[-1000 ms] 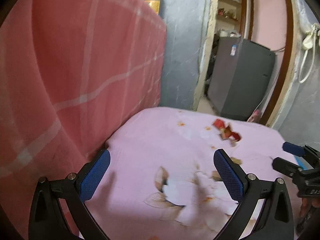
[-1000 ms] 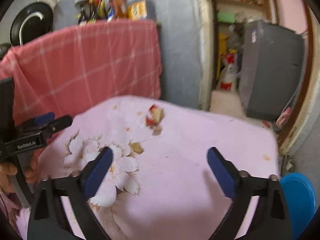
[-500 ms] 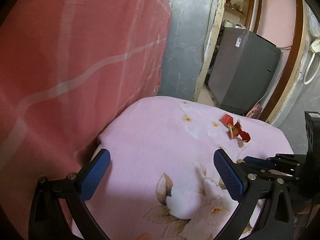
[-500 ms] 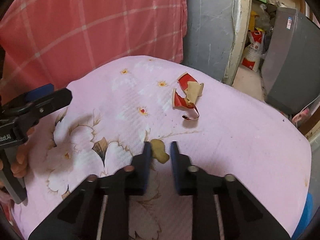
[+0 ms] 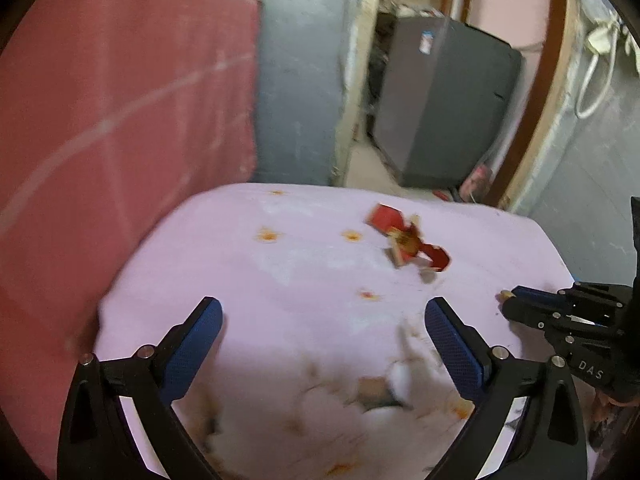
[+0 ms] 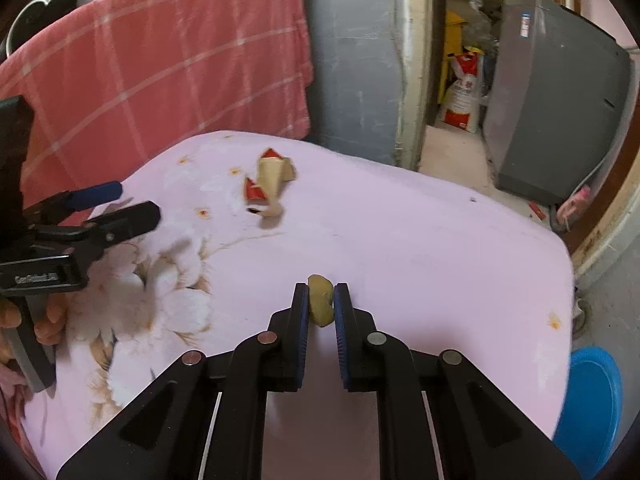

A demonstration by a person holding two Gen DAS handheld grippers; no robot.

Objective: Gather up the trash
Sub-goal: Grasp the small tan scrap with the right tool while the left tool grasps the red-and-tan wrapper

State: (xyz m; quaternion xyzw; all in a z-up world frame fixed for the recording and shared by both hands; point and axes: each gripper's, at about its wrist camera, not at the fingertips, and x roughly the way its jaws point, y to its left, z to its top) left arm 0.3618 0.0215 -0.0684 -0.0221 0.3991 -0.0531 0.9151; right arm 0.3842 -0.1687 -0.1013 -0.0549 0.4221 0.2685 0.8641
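My right gripper [image 6: 321, 294] is shut on a small yellow-brown scrap of trash [image 6: 320, 300], held just above the pink flowered cloth [image 6: 420, 240]. It also shows at the right in the left wrist view [image 5: 510, 300]. A torn red and tan wrapper [image 6: 266, 184] lies further back on the cloth; it shows in the left wrist view [image 5: 406, 240] too. My left gripper [image 5: 322, 320] is open and empty, above the cloth, short of the wrapper; it shows at the left of the right wrist view [image 6: 120, 204].
A red checked cloth [image 6: 160, 64] hangs at the back left. A grey box-shaped appliance [image 6: 556, 120] stands beyond the doorway. A blue round bin or lid [image 6: 592, 404] sits on the floor at the right, below the cloth's edge.
My right gripper has closed on the yellow-brown scrap and lifted it slightly, drawing back. My left gripper has moved forward and right, toward the red wrapper.
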